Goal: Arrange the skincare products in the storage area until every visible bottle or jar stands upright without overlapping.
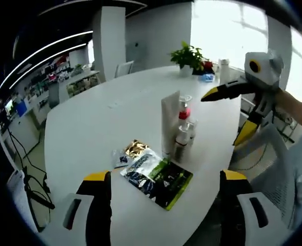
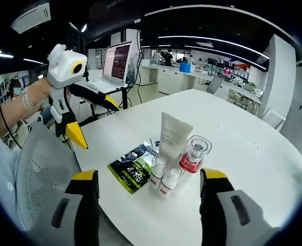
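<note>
1. Starting nearest the cameras: the left gripper (image 1: 161, 205) hangs over the table's near edge with its jaws spread wide and nothing between them; in the right gripper view it appears again at the left, held up off the table. The right gripper (image 2: 148, 205) is likewise spread and empty, and in the left gripper view it hovers in from the right, above the products. Both look held back to survey the group rather than to grasp.
2. Just beyond the jaws lie flat packets: a dark green sachet (image 1: 163, 179), a silvery one (image 1: 140, 165) touching or overlapping it, a gold foil packet (image 1: 135, 148) and a small dark packet (image 1: 121, 160). They lie flat because they are pouches, not bottles or jars.
3. Right behind them is the cluster of skincare products, all upright and packed close on the white table (image 1: 89, 128): a tall white tube (image 2: 174, 136) standing on its cap, a clear pump bottle with red liquid (image 2: 194, 154), and two small white bottles with clear caps (image 2: 159, 171) (image 2: 170, 179) in front. They touch or nearly touch; none seems to lean on another.
4. Judged from this, the bottles already stand upright; spacing them apart may be what is left.
5. Farther off, a potted plant (image 1: 189, 56) sits at the table's far end, with a white mesh chair (image 2: 43, 169) near the table's edge and a laptop (image 2: 115, 64) on a stand behind.
</note>
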{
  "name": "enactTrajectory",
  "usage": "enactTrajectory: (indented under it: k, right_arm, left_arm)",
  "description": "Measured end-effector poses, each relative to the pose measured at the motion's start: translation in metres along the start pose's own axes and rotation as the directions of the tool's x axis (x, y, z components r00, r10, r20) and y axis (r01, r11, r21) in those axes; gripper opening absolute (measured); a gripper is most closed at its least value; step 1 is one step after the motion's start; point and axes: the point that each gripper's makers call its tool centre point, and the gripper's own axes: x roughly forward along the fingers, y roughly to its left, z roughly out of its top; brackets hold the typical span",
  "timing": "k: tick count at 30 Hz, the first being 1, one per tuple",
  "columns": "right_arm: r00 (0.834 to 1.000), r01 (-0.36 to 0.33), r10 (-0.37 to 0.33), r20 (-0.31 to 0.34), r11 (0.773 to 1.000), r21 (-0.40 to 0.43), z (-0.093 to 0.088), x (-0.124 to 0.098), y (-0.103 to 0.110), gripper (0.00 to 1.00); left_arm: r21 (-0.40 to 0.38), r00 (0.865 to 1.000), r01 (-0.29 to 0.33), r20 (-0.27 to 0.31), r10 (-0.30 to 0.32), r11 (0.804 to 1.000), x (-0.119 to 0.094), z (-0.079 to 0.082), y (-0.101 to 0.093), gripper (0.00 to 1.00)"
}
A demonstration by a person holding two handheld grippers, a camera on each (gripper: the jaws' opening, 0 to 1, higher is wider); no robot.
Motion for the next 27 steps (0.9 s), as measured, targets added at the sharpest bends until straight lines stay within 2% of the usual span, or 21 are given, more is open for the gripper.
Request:
enactTrajectory:
  k: [4,12,21,27]
  right_arm:
    - [1.0,0.019,-0.02,-0.005,1.0,-0.02,-0.001,0.0,-0.004,0.88]
    - [0.999,0.032,-0.032,0.003,0.998,-0.058,0.004,0.0,-0.009,0.99]
    - [1.0,0.025,-0.026,-0.017,0.998,-0.064,0.001,0.001,-0.011,1.0]
    - [1.0,0.014,-0.015,-0.024,0.998,-0.055,-0.002,0.003,-0.011,1.0]
  left_arm:
    - [-0.007,1.0,-0.012,-0.011,0.012,1.0,-0.002,-0.003,0.001,0.97]
    - [-0.013,1.0,0.001,-0.025,-0.001,1.0,-0.003,-0.008,-0.001,0.97]
    - [-0.013,0.999,-0.001,-0.039,0.0,1.0,-0.003,-0.014,0.002,0.97]
    - [-0.021,0.999,0.022,-0.036,-0.023,1.0,0.0,-0.015,0.0,0.97]
